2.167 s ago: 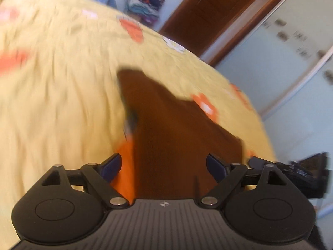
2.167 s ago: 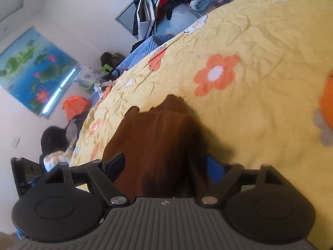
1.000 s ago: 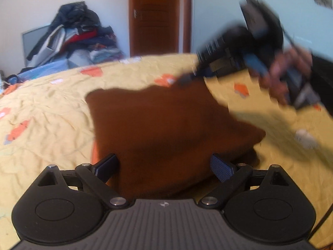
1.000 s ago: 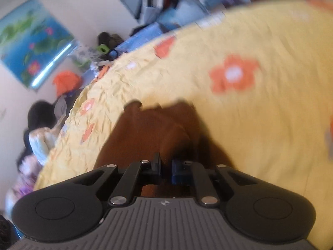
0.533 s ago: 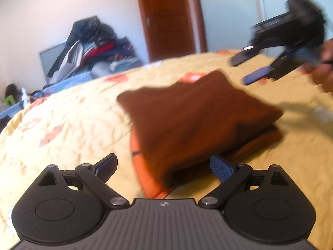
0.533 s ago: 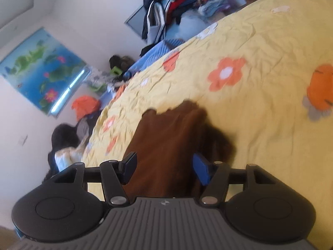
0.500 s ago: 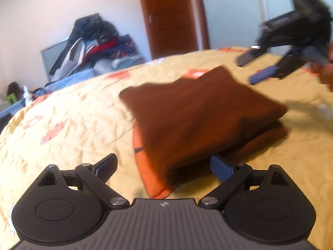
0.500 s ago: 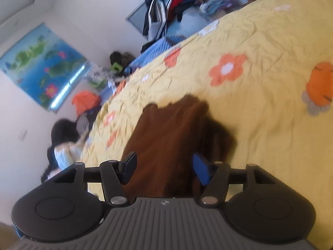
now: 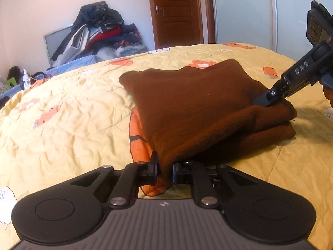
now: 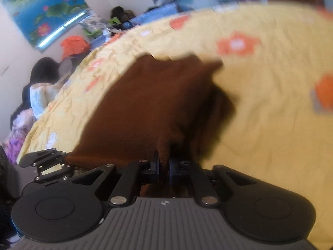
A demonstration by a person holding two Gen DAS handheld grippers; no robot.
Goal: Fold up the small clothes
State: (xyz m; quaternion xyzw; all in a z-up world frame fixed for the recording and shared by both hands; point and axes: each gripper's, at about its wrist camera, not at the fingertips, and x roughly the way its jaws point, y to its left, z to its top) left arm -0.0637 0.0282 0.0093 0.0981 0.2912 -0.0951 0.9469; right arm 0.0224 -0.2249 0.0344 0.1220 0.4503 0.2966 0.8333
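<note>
A brown fleece garment [image 9: 197, 108] lies folded in layers on the yellow flowered bedspread [image 9: 68, 112]. My left gripper [image 9: 164, 171] is shut on its near corner, over an orange print on the spread. My right gripper [image 10: 164, 169] is shut on another corner of the same brown garment [image 10: 149, 104]. In the left wrist view the right gripper [image 9: 264, 101] comes in from the right and pinches the garment's right edge. In the right wrist view the left gripper [image 10: 62, 159] shows at the garment's left corner. The right wrist view is blurred.
A pile of clothes [image 9: 97, 35] sits against the wall beyond the bed, next to a wooden door [image 9: 177, 12] and a sliding wardrobe door [image 9: 243, 10]. A person [image 10: 41, 87] sits past the bed's left side under a blue poster [image 10: 43, 6].
Both grippers were open half a second ago and have closed on corners of the brown garment. The right gripper came down from above onto its right edge.
</note>
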